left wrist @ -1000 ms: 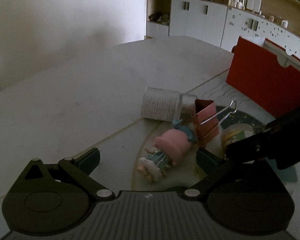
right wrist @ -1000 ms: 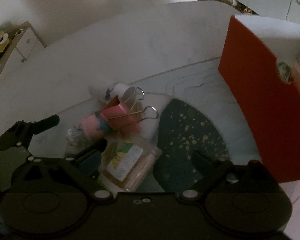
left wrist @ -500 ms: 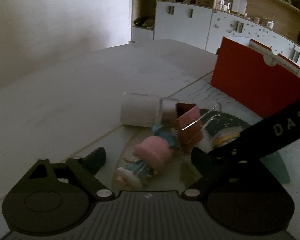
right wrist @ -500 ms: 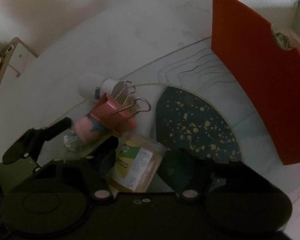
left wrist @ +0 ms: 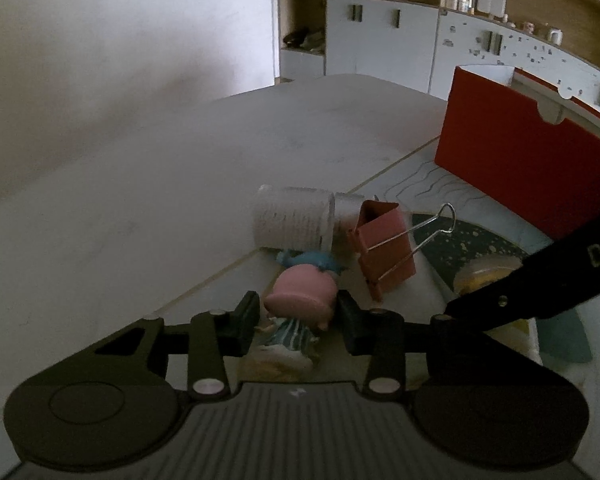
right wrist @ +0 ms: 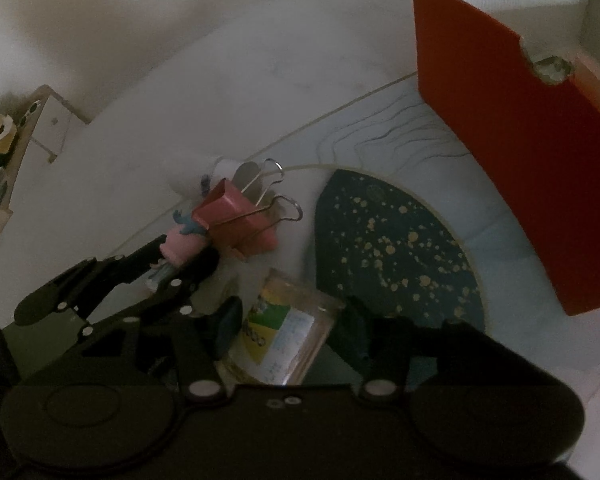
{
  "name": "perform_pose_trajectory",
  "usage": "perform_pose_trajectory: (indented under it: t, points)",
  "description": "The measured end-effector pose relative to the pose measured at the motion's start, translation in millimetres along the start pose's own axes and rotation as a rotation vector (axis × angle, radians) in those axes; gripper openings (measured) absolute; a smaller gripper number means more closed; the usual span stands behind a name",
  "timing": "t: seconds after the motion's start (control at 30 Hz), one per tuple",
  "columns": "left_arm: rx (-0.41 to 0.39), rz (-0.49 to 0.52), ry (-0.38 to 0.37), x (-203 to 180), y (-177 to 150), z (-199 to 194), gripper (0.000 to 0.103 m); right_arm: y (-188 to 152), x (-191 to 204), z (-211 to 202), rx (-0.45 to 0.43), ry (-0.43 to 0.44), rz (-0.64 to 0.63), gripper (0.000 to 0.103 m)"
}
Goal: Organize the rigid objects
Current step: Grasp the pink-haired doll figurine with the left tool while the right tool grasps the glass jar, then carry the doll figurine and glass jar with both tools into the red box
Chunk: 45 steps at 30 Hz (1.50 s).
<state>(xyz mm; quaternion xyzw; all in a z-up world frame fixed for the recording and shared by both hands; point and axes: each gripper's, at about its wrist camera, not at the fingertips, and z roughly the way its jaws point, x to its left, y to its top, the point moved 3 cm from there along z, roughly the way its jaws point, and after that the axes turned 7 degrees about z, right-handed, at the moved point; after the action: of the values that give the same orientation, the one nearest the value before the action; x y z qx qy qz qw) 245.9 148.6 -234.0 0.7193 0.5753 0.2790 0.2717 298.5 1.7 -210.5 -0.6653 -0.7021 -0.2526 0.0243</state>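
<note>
While the left gripper (left wrist: 298, 316) brackets the pink figurine (left wrist: 300, 300) with its jaws close but not clearly gripping, and the right gripper (right wrist: 286, 328) likewise straddles the jar (right wrist: 284, 336), the binder clip (left wrist: 384, 248) just ahead risks being knocked or dragged along.

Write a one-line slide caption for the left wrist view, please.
Left gripper closes around the pink-hatted figurine beside a pink binder clip and a red box.
</note>
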Motion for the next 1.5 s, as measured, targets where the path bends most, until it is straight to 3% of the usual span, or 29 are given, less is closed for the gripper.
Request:
perform_pose_trajectory:
  t: [0.47, 0.7, 1.17, 1.5]
  points:
    - [0.045, -0.14, 0.023, -11, -23, -41, 0.036, -20, -20, -41, -0.039, 0.052, -0.01, 0.047]
    - [0.037, -0.175, 0.023, -28, -18, -73, 0.036, -25, -35, -65, -0.073, 0.082, 0.018, 0.043]
    - [-0.014, -0.109, 0.017, -77, 39, -122, 0.036, -1, -66, -137, -0.161, 0.161, 0.022, 0.043]
    - [-0.062, -0.062, 0.023, -123, 94, -127, 0.036, 41, -103, -181, -0.224, 0.194, -0.023, 0.043]
